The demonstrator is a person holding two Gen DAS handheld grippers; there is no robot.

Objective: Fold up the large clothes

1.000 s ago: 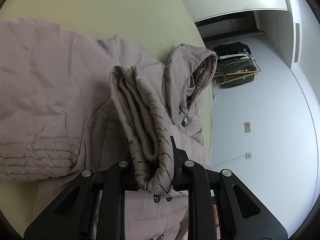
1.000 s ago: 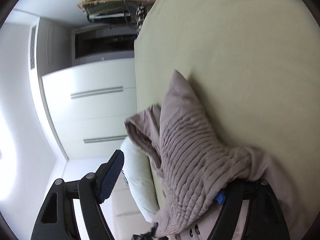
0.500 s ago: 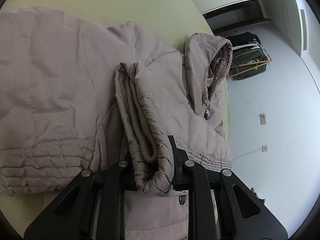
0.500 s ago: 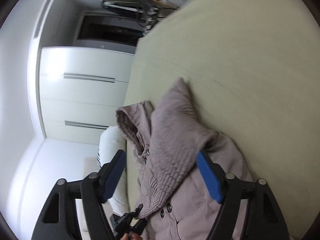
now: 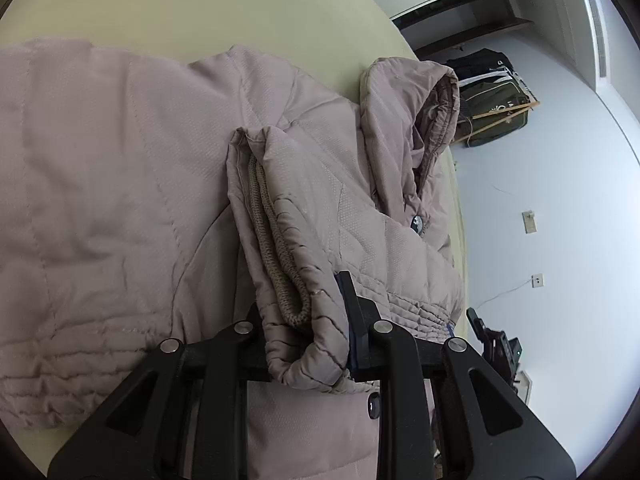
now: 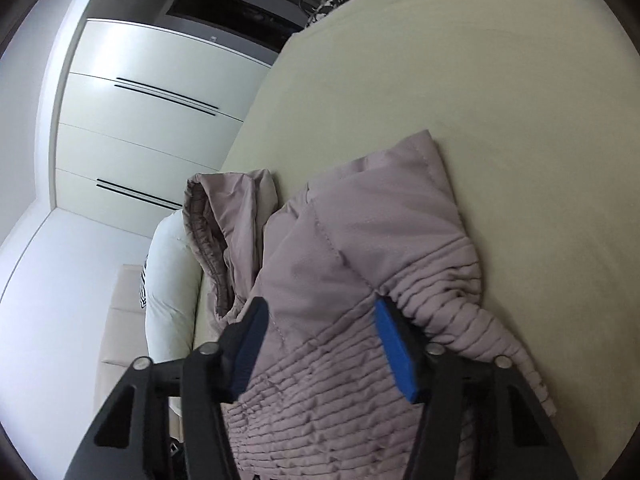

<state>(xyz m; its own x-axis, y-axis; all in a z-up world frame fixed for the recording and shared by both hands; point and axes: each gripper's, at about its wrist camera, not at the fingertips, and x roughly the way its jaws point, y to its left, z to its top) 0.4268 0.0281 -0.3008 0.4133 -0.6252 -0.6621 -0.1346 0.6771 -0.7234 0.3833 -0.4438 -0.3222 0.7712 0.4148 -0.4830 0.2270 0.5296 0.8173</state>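
Observation:
A mauve quilted jacket [image 5: 120, 184] lies on a pale yellow bed [image 5: 200, 8]. My left gripper [image 5: 304, 312] is shut on the jacket's sleeve cuff [image 5: 288, 280], whose knitted inner cuff shows between the fingers, held over the jacket's body. The hood [image 5: 416, 112] stands up behind it. In the right wrist view the jacket [image 6: 360, 240] lies under my right gripper [image 6: 320, 328], which is open with its blue pads on either side of a quilted fold, not clamping it. The hood [image 6: 224, 216] lies to the left.
White wardrobe doors [image 6: 140, 120] stand beyond the bed [image 6: 480, 80]. A white pillow [image 6: 168, 280] lies at the bed's left side. A dark green bag [image 5: 496, 108] sits against the far wall. Bare sheet spreads right of the jacket.
My right gripper let go of the jacket's quilted part and opened, and now hovers over it. My left gripper has kept hold of the cuff and carried it further across the jacket's body.

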